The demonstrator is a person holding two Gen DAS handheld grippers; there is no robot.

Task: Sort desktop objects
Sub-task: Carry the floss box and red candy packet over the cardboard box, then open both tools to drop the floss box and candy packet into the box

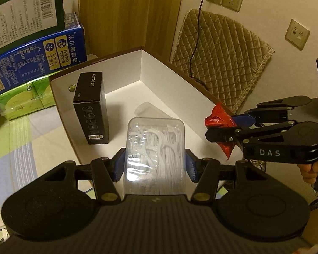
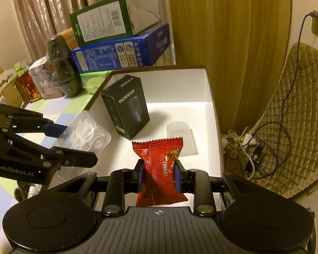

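Observation:
My left gripper [image 1: 155, 165] is shut on a clear plastic case of white floss picks [image 1: 155, 152], held over the near edge of a white open box [image 1: 125, 63]. The same case [image 2: 84, 131] and left gripper [image 2: 74, 144] show at the left of the right wrist view. My right gripper [image 2: 159, 175] is shut on a red snack packet [image 2: 159, 169] above the box floor [image 2: 190, 114]. In the left wrist view that packet [image 1: 219, 122] hangs at the box's right rim, in the right gripper [image 1: 222, 127]. A black carton [image 1: 92, 108] stands inside the box [image 2: 127, 110].
A translucent lid-like piece [image 2: 180, 133] lies on the box floor. Blue [image 1: 36, 59], green-bordered [image 1: 25, 14] and lime-green [image 1: 25, 99] cartons are stacked left of the box. A dark bottle [image 2: 61, 65] and small boxes line the checked tablecloth [image 1: 17, 148]. A quilted cushion [image 1: 222, 63] and cables sit right.

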